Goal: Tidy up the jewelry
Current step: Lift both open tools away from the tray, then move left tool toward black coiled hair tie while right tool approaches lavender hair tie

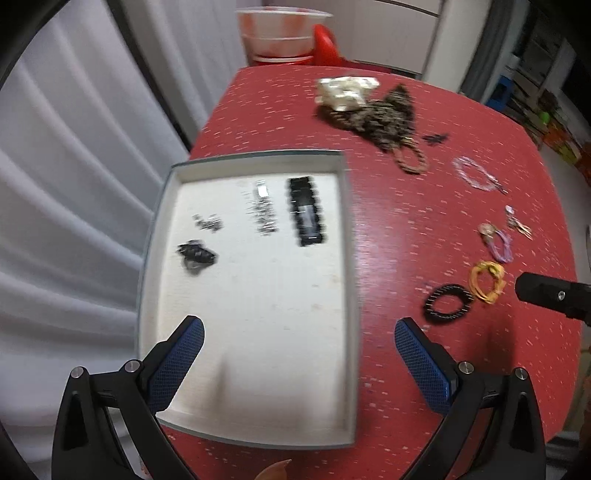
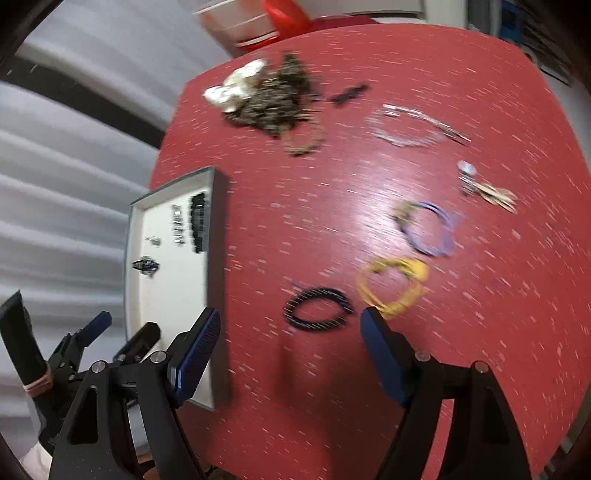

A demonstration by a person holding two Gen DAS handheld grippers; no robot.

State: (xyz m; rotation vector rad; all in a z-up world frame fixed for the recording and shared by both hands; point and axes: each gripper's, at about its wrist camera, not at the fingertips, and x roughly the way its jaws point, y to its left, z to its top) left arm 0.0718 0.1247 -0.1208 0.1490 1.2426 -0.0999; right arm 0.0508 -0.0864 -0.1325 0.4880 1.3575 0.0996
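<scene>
A white tray (image 1: 258, 369) with a grey rim sits on the red table and holds a black bracelet (image 1: 304, 212), a silver chain (image 1: 264, 208) and small dark pieces (image 1: 195, 254). My left gripper (image 1: 299, 332) is open and empty over the tray's near end. My right gripper (image 2: 290, 332) is open and empty, just in front of a black ring bracelet (image 2: 317, 308). A yellow bracelet (image 2: 393, 288), a purple bracelet (image 2: 430, 229), earrings (image 2: 484, 186) and a clear bead bracelet (image 2: 406, 125) lie on the table beyond it.
A tangled pile of dark jewelry (image 1: 384, 114) with a white pearly piece (image 1: 343, 92) lies at the table's far side. A white and red cup (image 1: 282, 33) stands behind the table. The left gripper (image 2: 118, 332) shows beside the tray (image 2: 166, 295) in the right wrist view.
</scene>
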